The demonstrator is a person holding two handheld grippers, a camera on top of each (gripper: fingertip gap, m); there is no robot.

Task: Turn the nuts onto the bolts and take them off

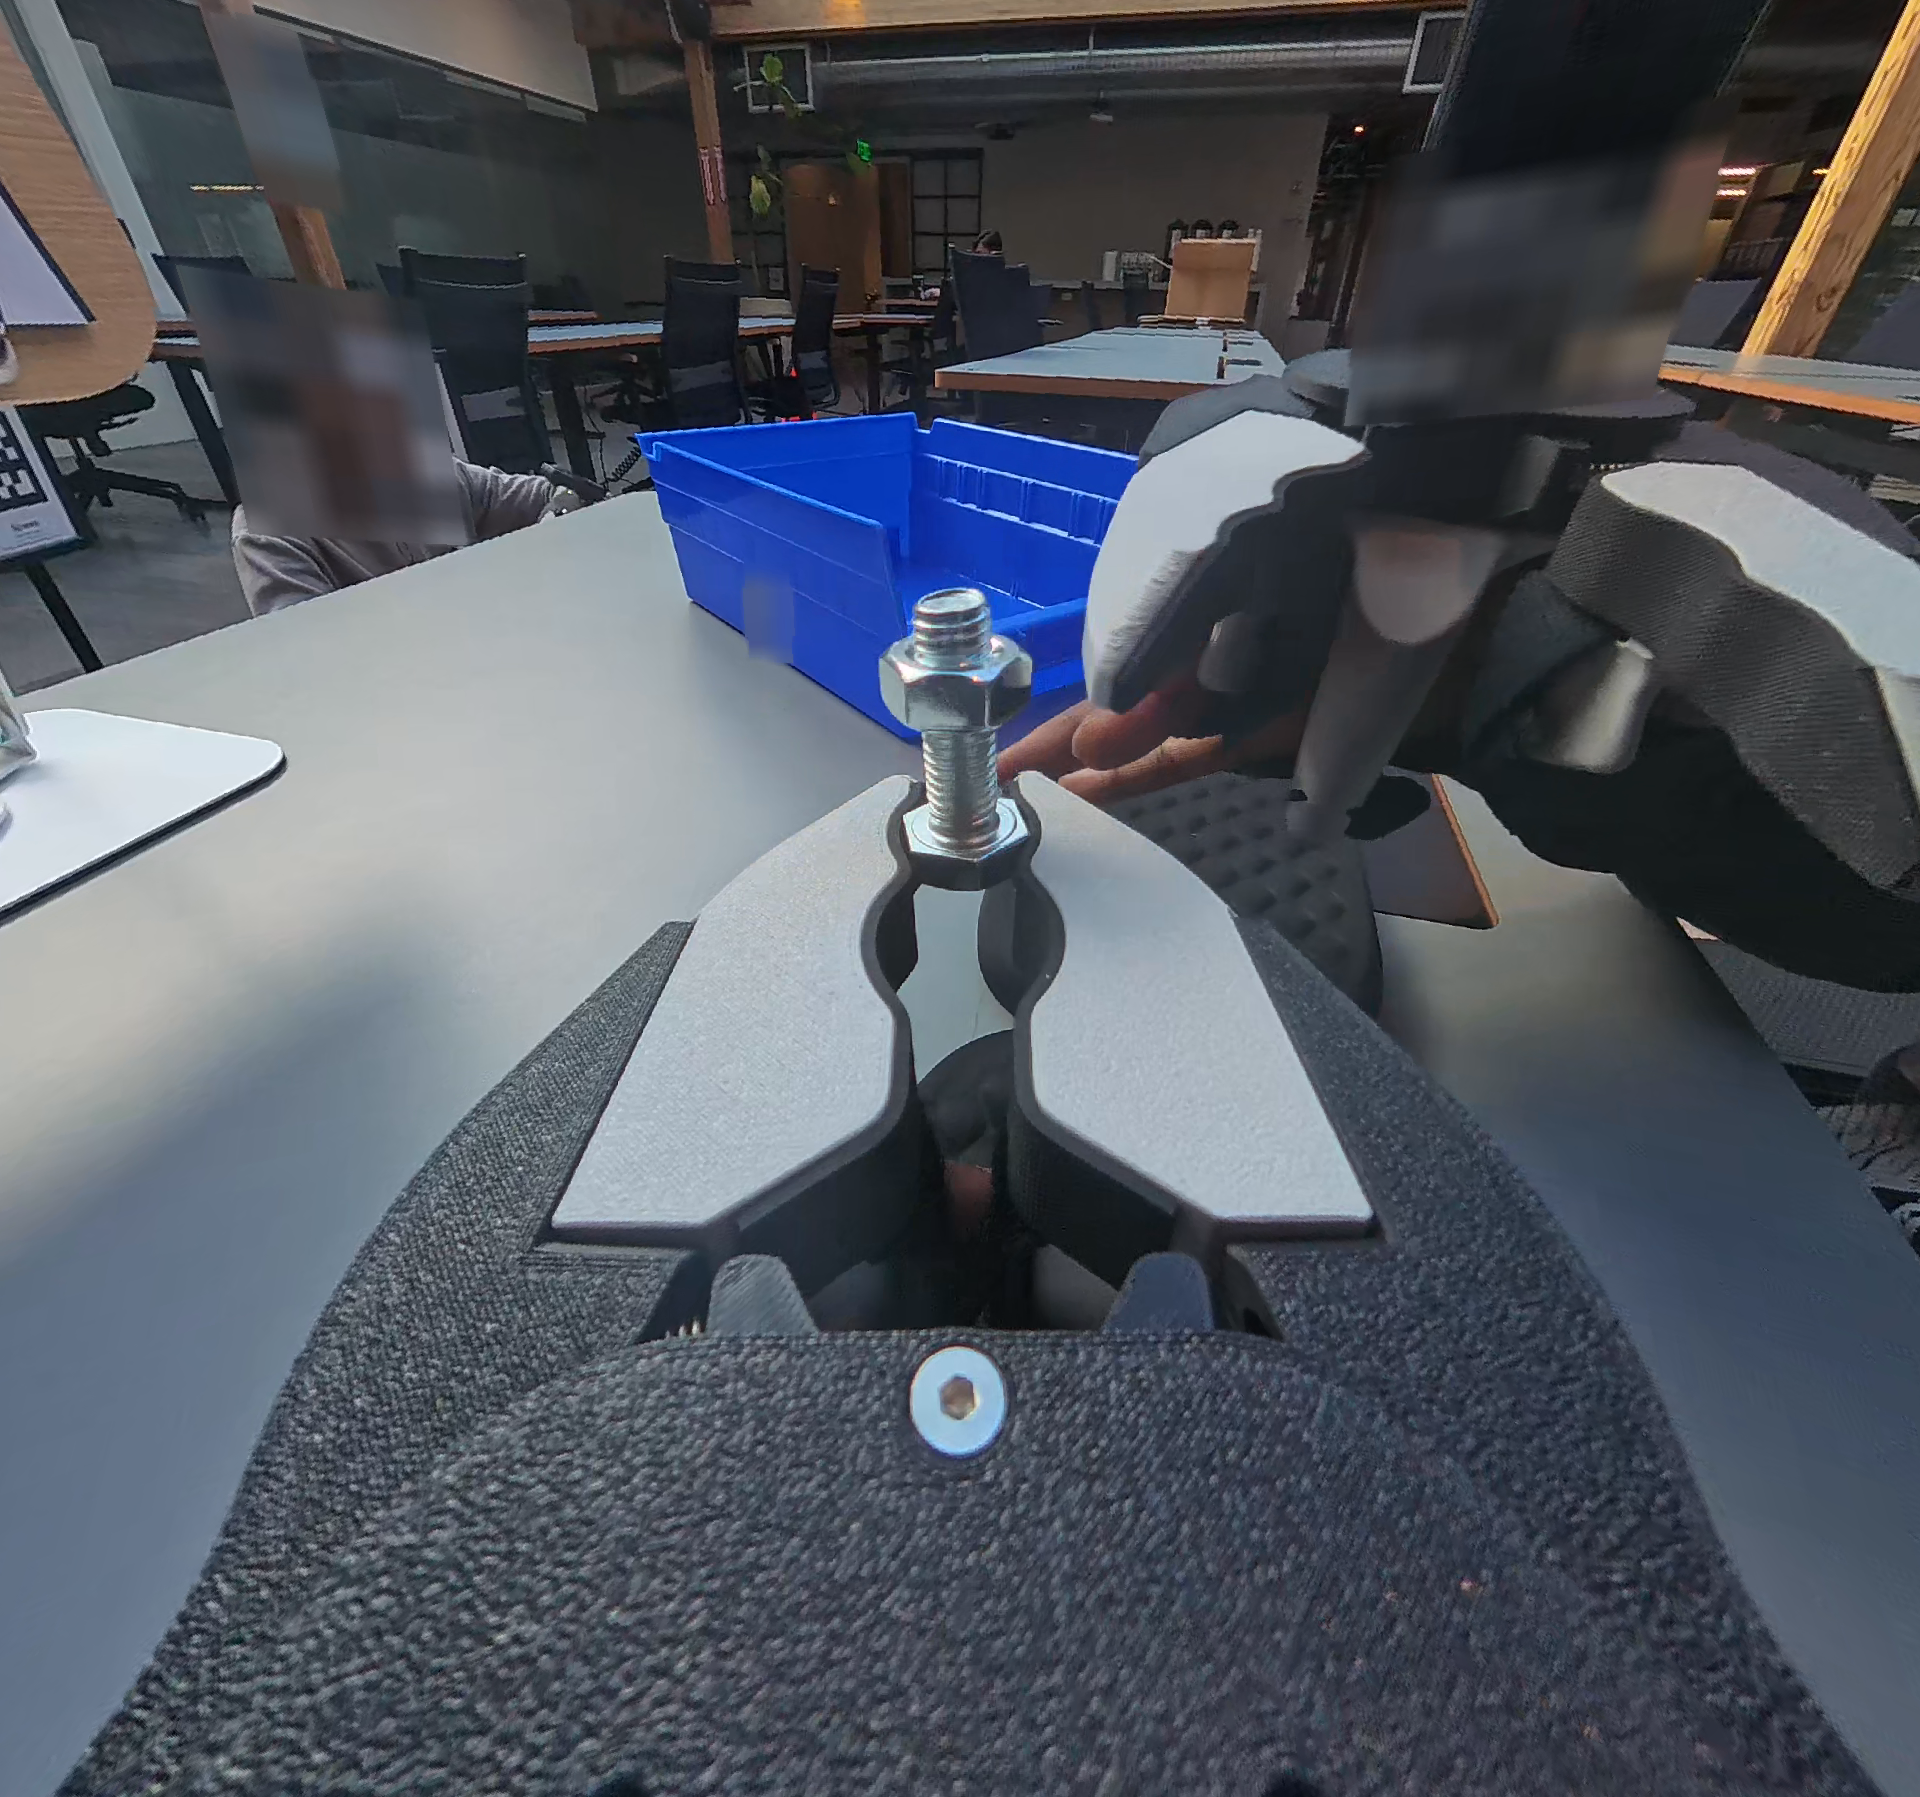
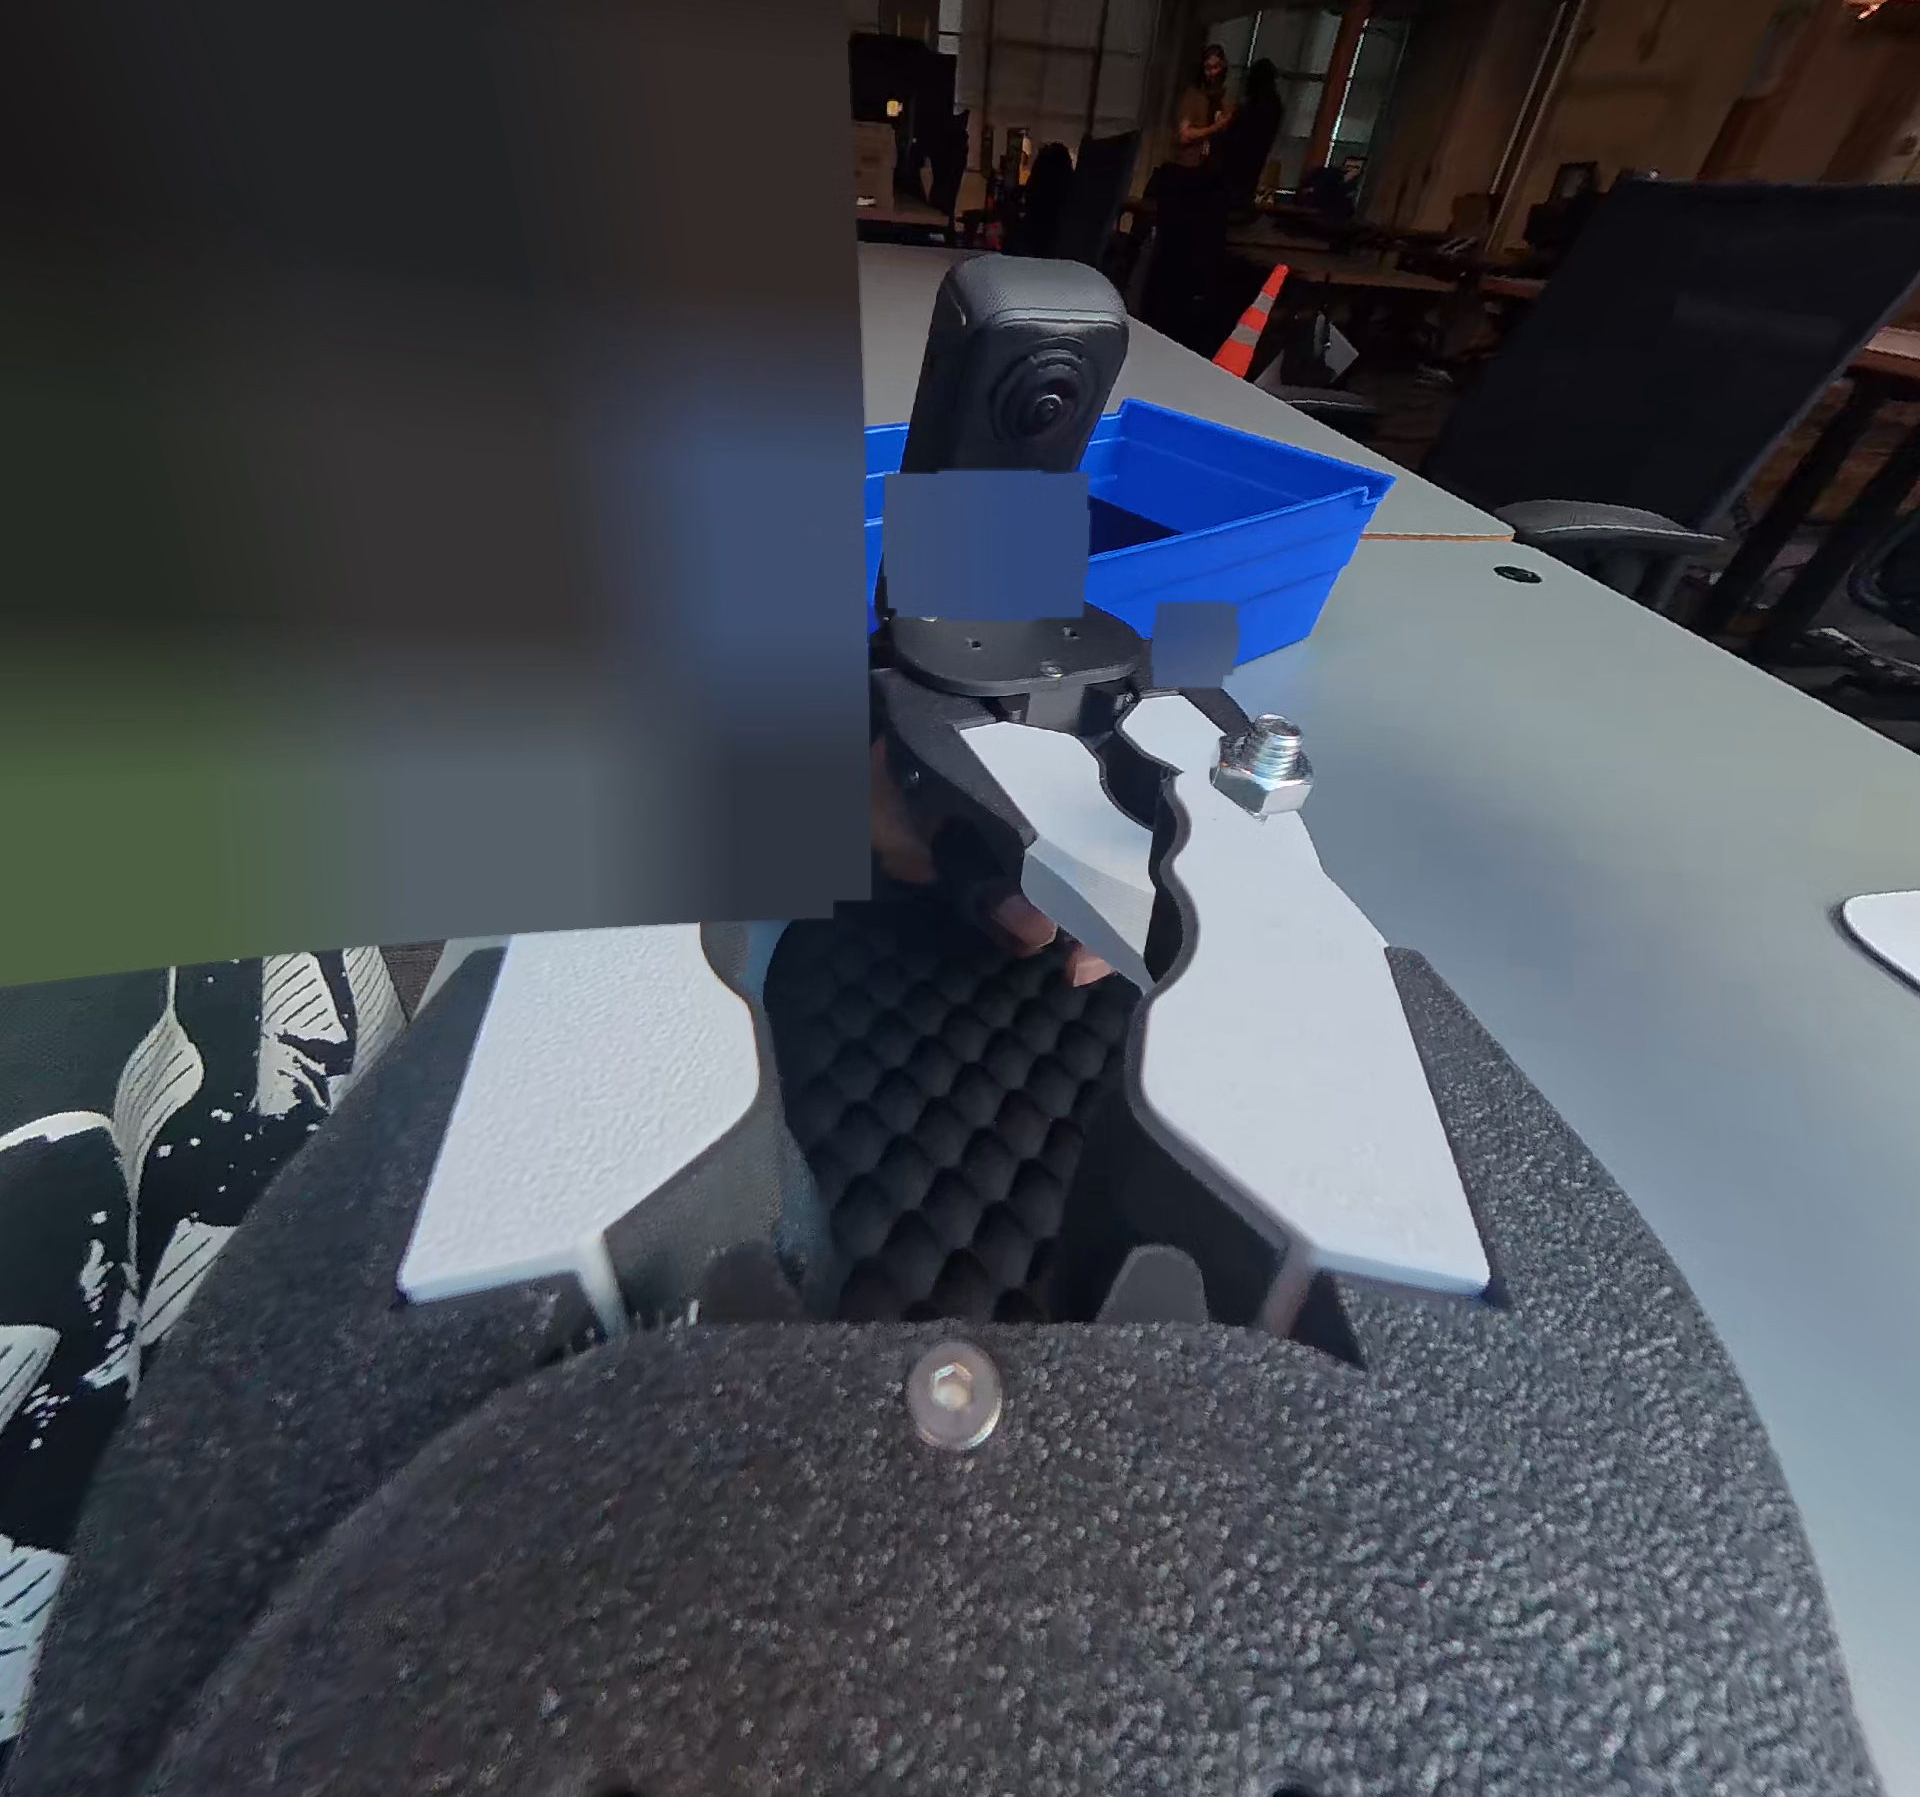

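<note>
A steel bolt (image 1: 962, 783) stands upright with a hex nut (image 1: 956, 689) threaded on near its top. My left gripper (image 1: 964, 838) is shut on the bolt's head and holds it above the grey table (image 1: 468, 708). My right gripper (image 1: 1382, 667) is open and empty, just right of the bolt and apart from it. In the right wrist view my right gripper (image 2: 935, 937) has its fingers (image 2: 1278, 1020) spread wide. Beyond them the left gripper (image 2: 1195, 729) holds the bolt with the nut (image 2: 1262, 768).
A blue plastic bin (image 1: 831, 521) stands on the table behind the bolt and also shows in the right wrist view (image 2: 1247, 542). A black egg-crate foam pad (image 1: 1247, 864) lies under the right gripper. A white flat plate (image 1: 104, 791) lies at the left. A person sits at the far left.
</note>
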